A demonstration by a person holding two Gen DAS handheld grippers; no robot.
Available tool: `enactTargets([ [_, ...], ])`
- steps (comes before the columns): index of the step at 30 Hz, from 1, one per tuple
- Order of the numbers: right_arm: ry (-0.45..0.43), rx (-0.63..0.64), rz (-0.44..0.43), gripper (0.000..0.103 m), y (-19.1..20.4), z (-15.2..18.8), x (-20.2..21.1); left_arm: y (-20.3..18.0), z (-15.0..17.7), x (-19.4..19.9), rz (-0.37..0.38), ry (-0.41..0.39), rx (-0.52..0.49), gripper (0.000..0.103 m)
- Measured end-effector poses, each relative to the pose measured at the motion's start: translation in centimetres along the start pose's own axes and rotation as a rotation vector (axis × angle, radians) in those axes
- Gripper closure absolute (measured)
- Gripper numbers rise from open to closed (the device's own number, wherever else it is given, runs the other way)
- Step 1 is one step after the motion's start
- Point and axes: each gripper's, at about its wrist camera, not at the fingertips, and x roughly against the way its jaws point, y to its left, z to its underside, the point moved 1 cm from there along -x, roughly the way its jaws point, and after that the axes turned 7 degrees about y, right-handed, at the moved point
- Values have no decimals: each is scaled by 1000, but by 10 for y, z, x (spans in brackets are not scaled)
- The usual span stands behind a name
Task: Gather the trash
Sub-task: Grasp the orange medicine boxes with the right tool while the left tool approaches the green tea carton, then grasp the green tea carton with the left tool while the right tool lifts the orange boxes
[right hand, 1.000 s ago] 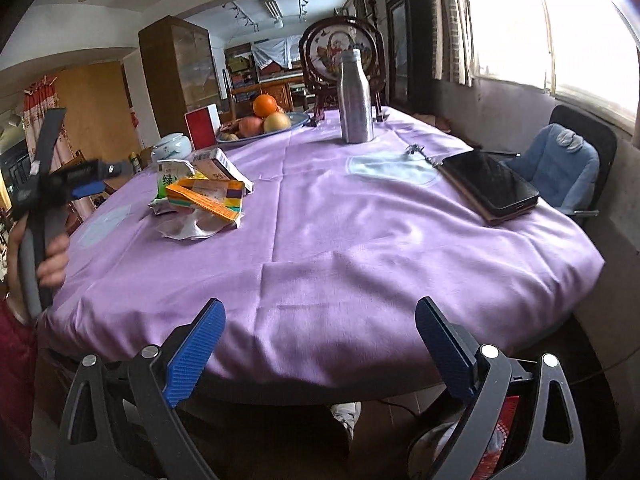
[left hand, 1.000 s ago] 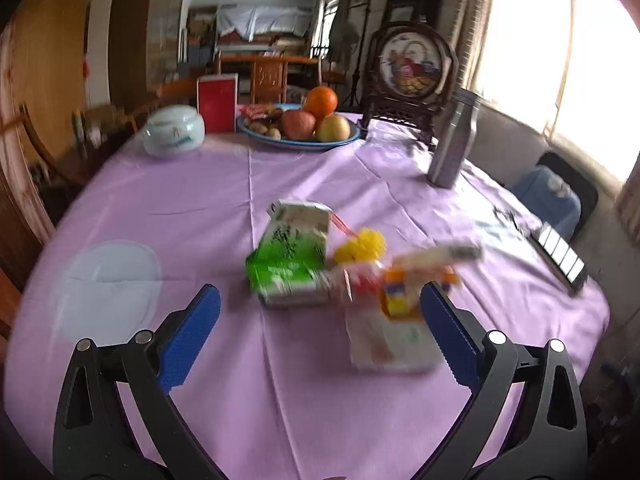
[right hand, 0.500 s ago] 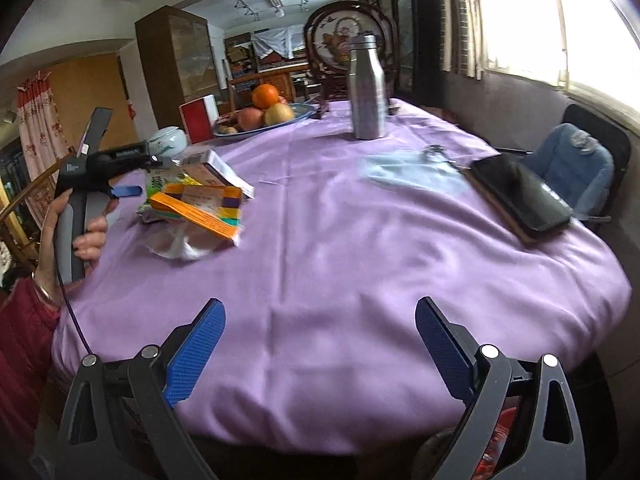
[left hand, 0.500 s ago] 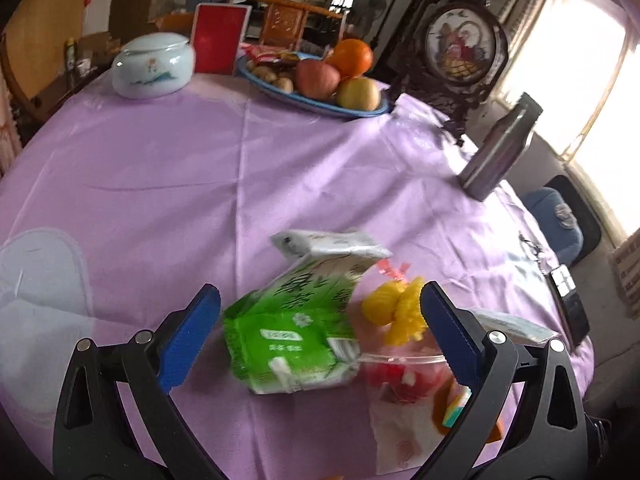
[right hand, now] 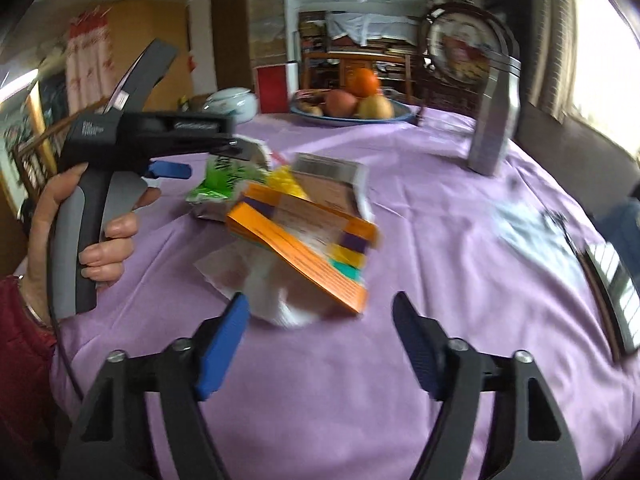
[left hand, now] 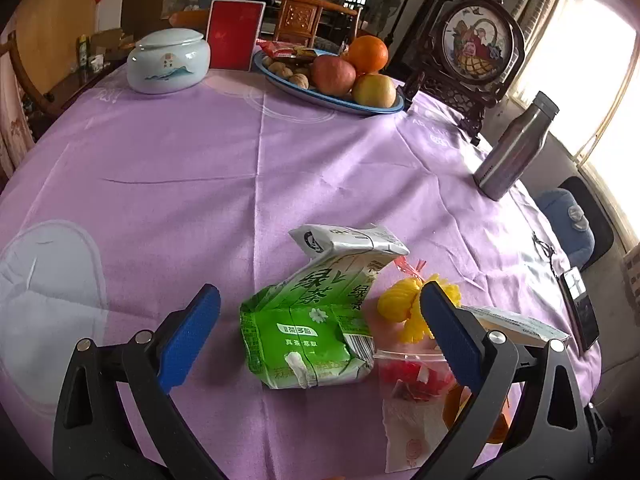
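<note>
Trash is piled in the lower middle of the left wrist view: a crushed green carton point(left hand: 316, 320) sits dead centre between the two blue pads, with a yellow wrapper point(left hand: 404, 308) and a clear bag of red bits point(left hand: 412, 372) just to its right, and a white paper point(left hand: 412, 428) under them. The left gripper point(left hand: 316, 332) is spread wide with nothing pinched yet. In the right wrist view the same pile is seen mid-frame, topped by an orange box point(right hand: 304, 248); the right gripper point(right hand: 320, 340) is also held wide and bare, near the pile's front edge, though that view is blurred.

What could go wrong, as a guess: the carton is already squashed and slick, so it could be squeezed out sideways if only a corner is caught. The right pad looks to overlap the yellow wrapper and bag, so those could get dragged or snagged along with it, and loose bits might be spilled onto the purple tablecloth point(left hand: 200, 160). The cloth itself could be bunched if the pads are dropped too low.

Going left to right at the top: a white lidded jar point(left hand: 168, 64), a red card point(left hand: 236, 34), a fruit plate point(left hand: 384, 106), a framed ornament point(left hand: 476, 46), a steel bottle point(left hand: 512, 148), then a phone point(left hand: 580, 308) at the far right edge. All are well apart from the pile, so nothing blocks the reach.
</note>
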Motion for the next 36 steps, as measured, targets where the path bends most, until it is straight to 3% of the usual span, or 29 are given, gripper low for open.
enactTargets([
  [6,46,75,8,48,19,-23,-25,3,-1,4,26,-7,9,7],
  [7,57,73,-8,55,19,-25,-27,3,-2,4,29,-5,10,6],
  [8,56,74,-16,74,18,-25,-27,4,-2,1,29,3,13,6],
  [10,11,67,17,87,10,-21,-14,5,-3,-5,29,26,18,6],
  [13,-41,13,26,94,-9,-5,14,4,-2,-12,37,54,16,6],
  [18,-54,-88,48,95,-48,28,42,1,-2,-13,37,48,0,6],
  [22,-71,-180,22,94,-70,31,46,3,-2,-16,27,55,2,6],
  [31,-94,-189,-35,94,-67,36,40,-6,-6,-28,14,66,-38,6],
  [36,-86,-210,-55,89,-74,33,33,-10,-10,-38,-12,69,-66,6],
])
